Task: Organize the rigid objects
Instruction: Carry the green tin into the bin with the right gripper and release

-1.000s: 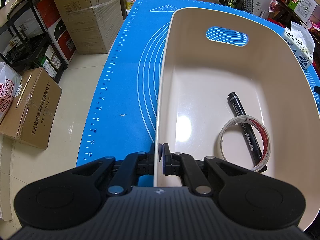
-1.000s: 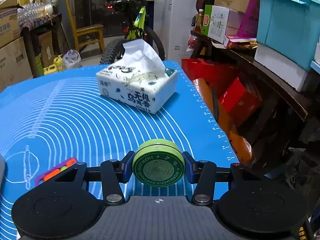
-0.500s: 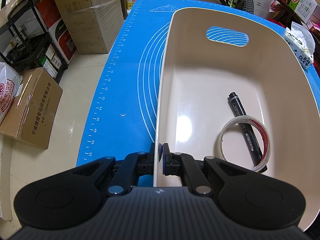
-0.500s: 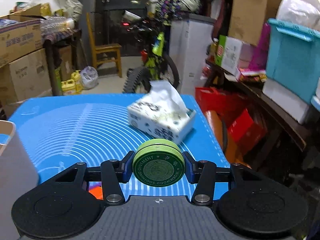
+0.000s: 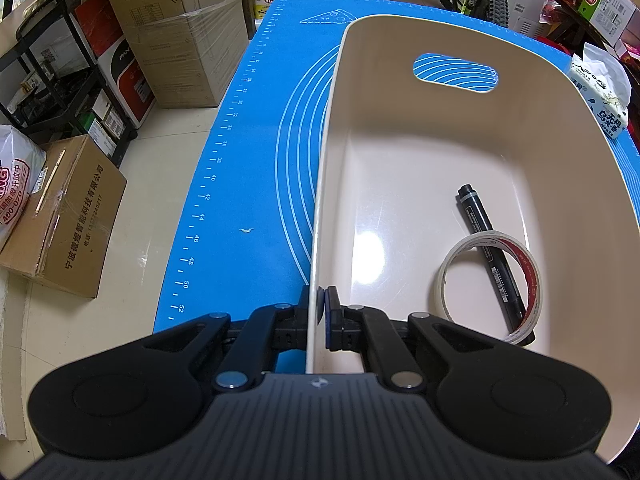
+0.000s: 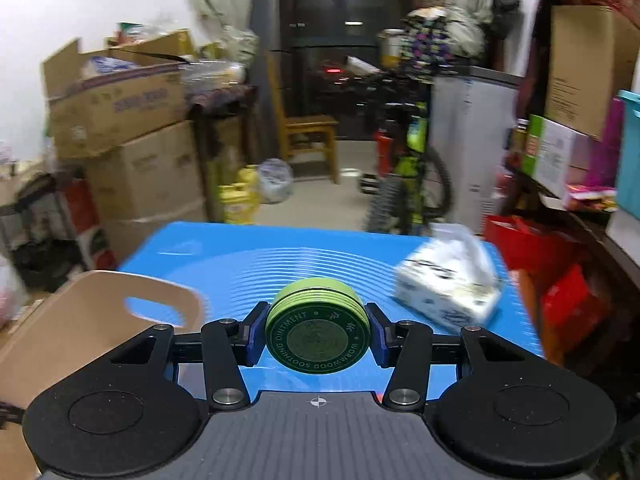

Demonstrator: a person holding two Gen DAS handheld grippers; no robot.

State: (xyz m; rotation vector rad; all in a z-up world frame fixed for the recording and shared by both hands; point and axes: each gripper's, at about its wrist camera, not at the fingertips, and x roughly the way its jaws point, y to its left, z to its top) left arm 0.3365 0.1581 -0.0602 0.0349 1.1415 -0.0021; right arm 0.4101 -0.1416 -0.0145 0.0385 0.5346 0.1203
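Observation:
A beige plastic bin [image 5: 460, 148] with a handle slot stands on the blue mat [image 5: 248, 184]. Inside it lie a black marker [image 5: 486, 240] and a roll of clear tape [image 5: 492, 280] looped over the marker. My left gripper [image 5: 318, 312] is shut on the bin's near left rim, one pad on each side of the wall. My right gripper [image 6: 318, 334] is shut on a round green ointment tin [image 6: 318, 334], held above the mat. In the right wrist view the bin [image 6: 80, 320] appears at lower left.
A tissue box [image 6: 448, 292] [image 5: 600, 92] sits on the mat's far right part. Cardboard boxes [image 5: 176, 28], a shelf rack and a bicycle [image 6: 412, 176] stand around the table. The mat ends at the floor on the left.
The right gripper has risen and swung left with the tin: the tissue box slid to the right of its view and the bin came into sight. The left gripper has not moved.

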